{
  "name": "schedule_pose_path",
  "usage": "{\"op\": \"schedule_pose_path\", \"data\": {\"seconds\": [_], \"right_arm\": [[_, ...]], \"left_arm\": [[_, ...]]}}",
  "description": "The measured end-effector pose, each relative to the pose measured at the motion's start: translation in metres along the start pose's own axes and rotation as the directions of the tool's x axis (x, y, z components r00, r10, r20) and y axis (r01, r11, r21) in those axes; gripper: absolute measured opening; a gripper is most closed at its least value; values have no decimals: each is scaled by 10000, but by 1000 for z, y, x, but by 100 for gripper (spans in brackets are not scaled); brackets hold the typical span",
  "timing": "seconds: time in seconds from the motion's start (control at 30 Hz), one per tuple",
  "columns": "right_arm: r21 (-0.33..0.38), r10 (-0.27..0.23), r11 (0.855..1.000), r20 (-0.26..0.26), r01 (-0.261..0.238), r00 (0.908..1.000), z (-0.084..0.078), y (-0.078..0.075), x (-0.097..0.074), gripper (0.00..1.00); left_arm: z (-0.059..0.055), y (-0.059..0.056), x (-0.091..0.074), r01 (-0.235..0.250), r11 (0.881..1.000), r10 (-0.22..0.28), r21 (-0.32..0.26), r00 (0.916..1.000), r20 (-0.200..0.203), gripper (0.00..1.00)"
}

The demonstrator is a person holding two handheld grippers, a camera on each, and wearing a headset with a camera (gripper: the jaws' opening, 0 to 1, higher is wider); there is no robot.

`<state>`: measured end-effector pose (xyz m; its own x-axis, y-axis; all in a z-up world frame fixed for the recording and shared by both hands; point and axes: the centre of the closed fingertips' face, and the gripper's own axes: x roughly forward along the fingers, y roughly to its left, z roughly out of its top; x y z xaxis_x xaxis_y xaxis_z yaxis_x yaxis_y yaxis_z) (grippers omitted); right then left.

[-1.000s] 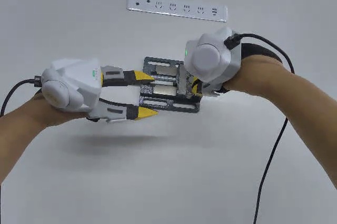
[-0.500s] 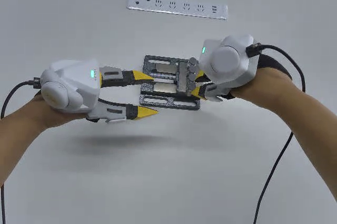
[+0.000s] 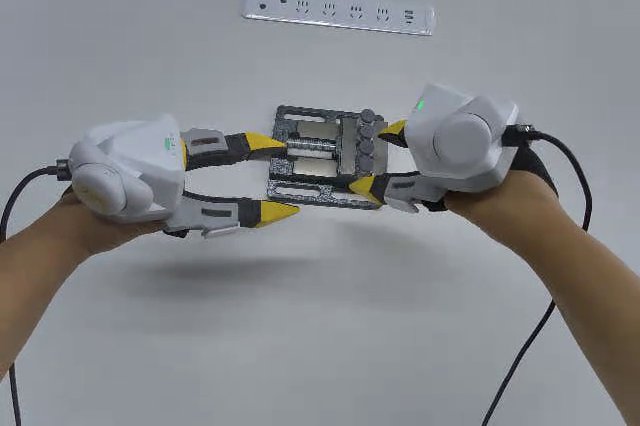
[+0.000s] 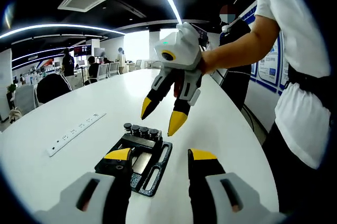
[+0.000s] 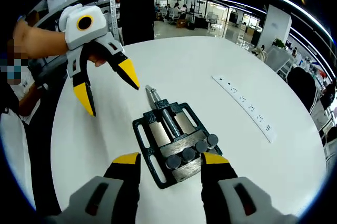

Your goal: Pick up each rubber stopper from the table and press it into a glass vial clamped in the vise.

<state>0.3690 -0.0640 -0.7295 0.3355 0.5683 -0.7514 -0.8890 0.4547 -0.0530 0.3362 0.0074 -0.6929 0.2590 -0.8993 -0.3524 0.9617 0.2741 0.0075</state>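
dark rubber stoppers (image 5: 188, 154) stand four in a row in the clamp of the vise (image 5: 143, 139). the glass of the vials under them is too small to make out. the row's long axis runs across the vise, square to its screw (image 5: 159, 105); in the head view it runs away from the person.

the right gripper (image 5: 171, 159) is much the nearer. it hangs above the clamp end and looks along the screw. the row lies just ahead of its tips and spans the gap between its jaws, which stand wide apart with nothing in them. the left gripper (image 5: 111, 95) hangs off the opposite, screw end of the vise, well apart from the stoppers, its jaws also spread wide and empty.

with all four places filled, the task looks close to done. if a stopper needs a last press, it likely falls to the right gripper, coming straight down on the top, since each stopper stands upright.

farther back a power strip (image 3: 340, 11) lies on the white table (image 3: 320, 326).
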Motion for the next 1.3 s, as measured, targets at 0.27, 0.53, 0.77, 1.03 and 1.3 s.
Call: {"op": "schedule_pose_path", "data": {"seconds": [0.27,0.53,0.77,1.03,1.3], "right_arm": [[670,-534,9966,771,483,9956,1,-1,-5,52],[1207,-769,9906,1094,635,9910,-5,5,-13,56],[1433,-969,9867,1347,773,9861,-8,14,-27,60],[1603,-1275,9820,1702,1002,9771,-10,22,-39,66],[1795,-1430,9776,1838,1098,9725,-21,31,-50,69]], "left_arm": [[0,2,-8,-672,9972,674,-342,9977,35,43],[-2,5,-22,-1476,9862,1472,-748,9890,-109,48],[-6,4,-38,-2141,9730,2120,-865,9767,-333,53],[-7,0,-54,-2781,9525,2758,-1241,9606,-359,58],[-8,-7,-68,-3242,9348,3218,-1448,9459,-407,64]]}}
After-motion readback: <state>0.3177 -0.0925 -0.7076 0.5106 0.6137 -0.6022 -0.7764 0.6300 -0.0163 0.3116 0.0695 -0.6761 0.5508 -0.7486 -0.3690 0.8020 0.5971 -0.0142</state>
